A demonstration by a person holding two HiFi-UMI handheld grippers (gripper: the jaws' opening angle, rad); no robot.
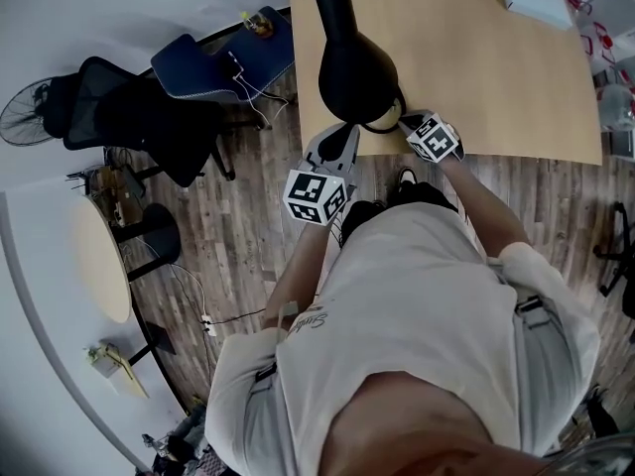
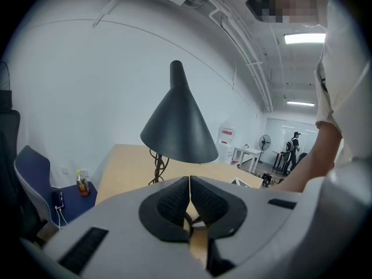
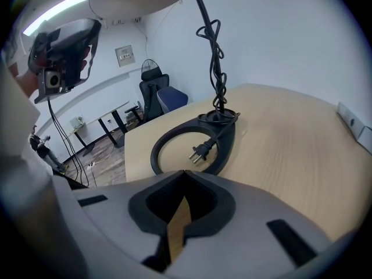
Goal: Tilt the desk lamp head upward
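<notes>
Doesn't look like anything's started yet. The lamp head (image 2: 177, 127) points down at the bench (image 3: 290, 138), above and just beyond the left gripper (image 2: 189, 197), and nothing is touching it. Both sets of fingers are pinched together with nothing in them, and that includes the right gripper (image 3: 185, 176). So the whole tilt is left to do. There are no real containers. The closest thing is the ring base (image 3: 228, 141) just ahead of the right fingers, with the plug (image 3: 199, 151) lying inside it.
</notes>
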